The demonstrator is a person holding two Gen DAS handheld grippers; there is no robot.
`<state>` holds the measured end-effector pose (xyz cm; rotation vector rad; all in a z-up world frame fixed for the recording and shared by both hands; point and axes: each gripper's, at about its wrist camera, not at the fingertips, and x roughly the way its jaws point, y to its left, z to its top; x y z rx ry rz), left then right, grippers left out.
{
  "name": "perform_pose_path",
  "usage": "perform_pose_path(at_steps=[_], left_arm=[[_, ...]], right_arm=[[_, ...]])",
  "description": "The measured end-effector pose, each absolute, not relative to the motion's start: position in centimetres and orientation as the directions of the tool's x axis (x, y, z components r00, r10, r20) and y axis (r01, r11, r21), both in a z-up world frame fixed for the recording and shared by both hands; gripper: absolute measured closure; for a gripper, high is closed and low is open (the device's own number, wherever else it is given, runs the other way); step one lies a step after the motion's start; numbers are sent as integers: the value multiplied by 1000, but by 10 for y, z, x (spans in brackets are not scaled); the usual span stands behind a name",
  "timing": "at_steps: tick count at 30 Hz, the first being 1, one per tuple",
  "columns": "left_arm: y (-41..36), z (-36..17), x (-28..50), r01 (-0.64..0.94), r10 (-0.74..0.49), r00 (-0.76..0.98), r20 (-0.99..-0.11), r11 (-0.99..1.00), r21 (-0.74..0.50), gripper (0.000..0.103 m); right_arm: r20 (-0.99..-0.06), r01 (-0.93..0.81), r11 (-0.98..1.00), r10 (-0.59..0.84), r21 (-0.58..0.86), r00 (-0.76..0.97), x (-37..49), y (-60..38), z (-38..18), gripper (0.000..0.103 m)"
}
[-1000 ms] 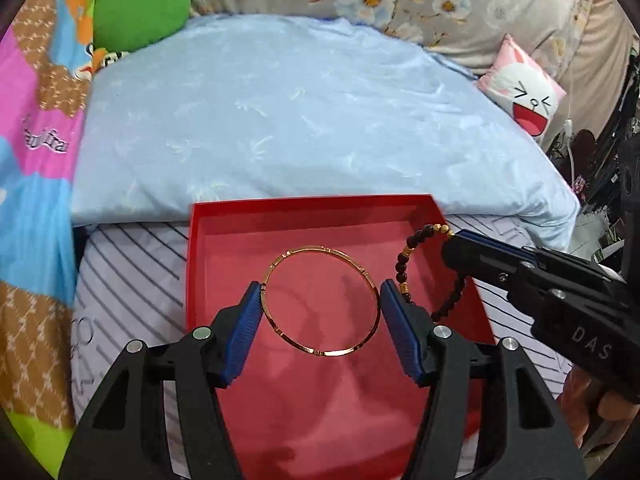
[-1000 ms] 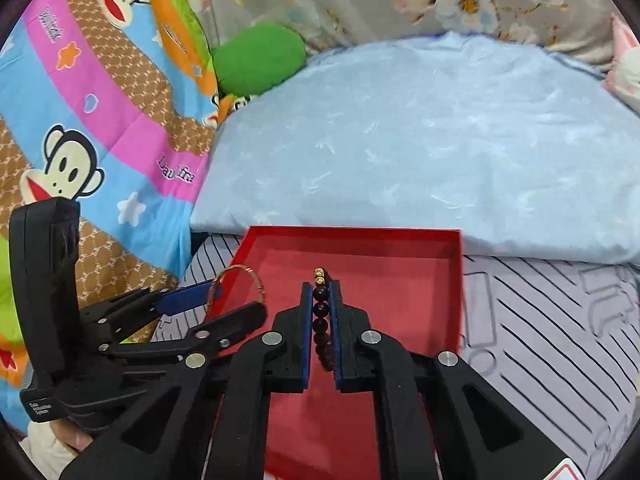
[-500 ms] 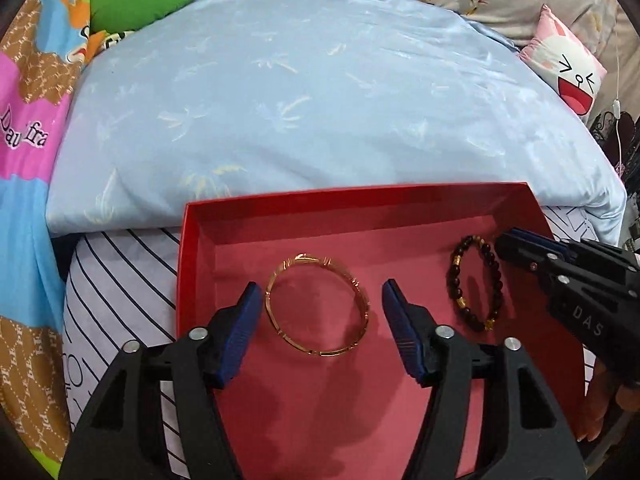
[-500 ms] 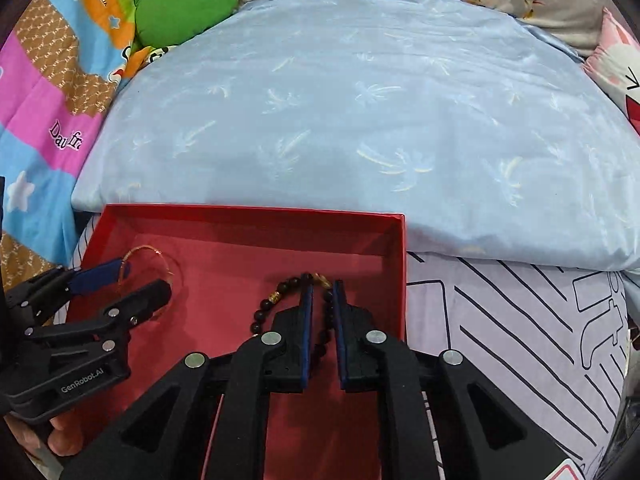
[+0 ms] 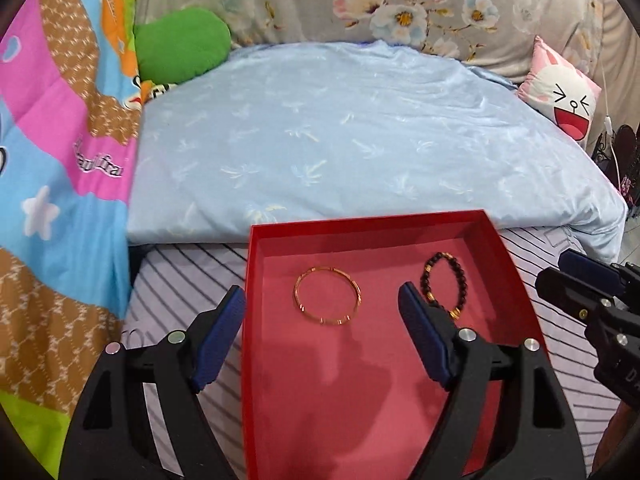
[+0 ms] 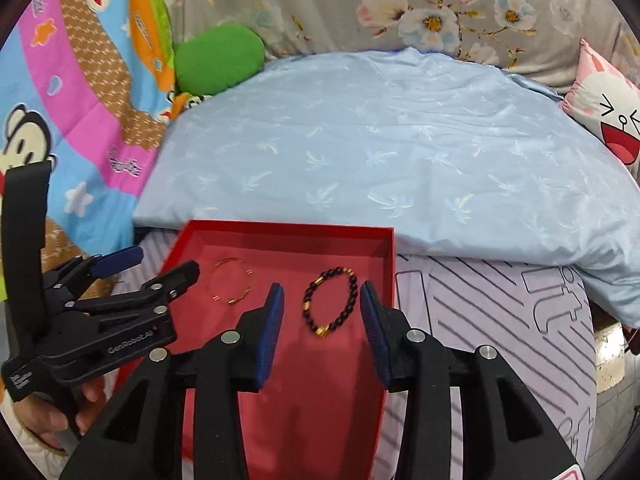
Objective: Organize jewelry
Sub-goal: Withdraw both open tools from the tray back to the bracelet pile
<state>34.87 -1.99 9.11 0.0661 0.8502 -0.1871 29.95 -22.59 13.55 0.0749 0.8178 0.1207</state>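
A red tray (image 5: 360,222) (image 6: 288,227) lies on a striped sheet. In it lie a thin gold bangle (image 5: 327,300) (image 6: 233,282) on the left and a dark beaded bracelet (image 5: 445,285) (image 6: 330,306) on the right, both flat on the floor of the tray. My left gripper (image 5: 322,334) is open and empty, raised above the tray just behind the bangle; it also shows in the right wrist view (image 6: 156,266). My right gripper (image 6: 322,320) is open and empty, its fingers either side of the beaded bracelet; it also shows in the left wrist view (image 5: 576,276).
A pale blue folded quilt (image 5: 360,148) lies just behind the tray. A green cushion (image 5: 182,44) and a colourful cartoon blanket (image 5: 52,160) are to the left. A pink rabbit pillow (image 5: 564,92) sits at the back right. Striped sheet (image 6: 500,320) spreads right of the tray.
Both grippers opened and let go: the bangle and the beaded bracelet now lie in the tray. Both grippers then drew back and up from the tray.
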Motion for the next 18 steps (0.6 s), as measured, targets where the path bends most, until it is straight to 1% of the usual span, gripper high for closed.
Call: perform_pose_path(at_steps=[7, 9, 13, 16, 18], left_arm=[[-15, 118, 266, 202, -137, 680, -720, 979, 4, 28], [-12, 122, 248, 197, -136, 685, -716, 980, 2, 28], [-4, 124, 206, 193, -150, 675, -723, 981, -23, 28], [3, 120, 174, 180, -126, 676, -726, 984, -3, 28], [9, 114, 154, 167, -123, 669, -733, 986, -12, 28]], right_arm=[[-685, -82, 992, 123, 93, 718, 210, -214, 157, 63], [-686, -81, 990, 137, 113, 714, 188, -214, 158, 62], [-695, -69, 989, 142, 133, 705, 142, -215, 150, 61], [-712, -53, 987, 145, 150, 687, 115, -219, 139, 61], [-721, -44, 988, 140, 150, 679, 100, -222, 132, 61]])
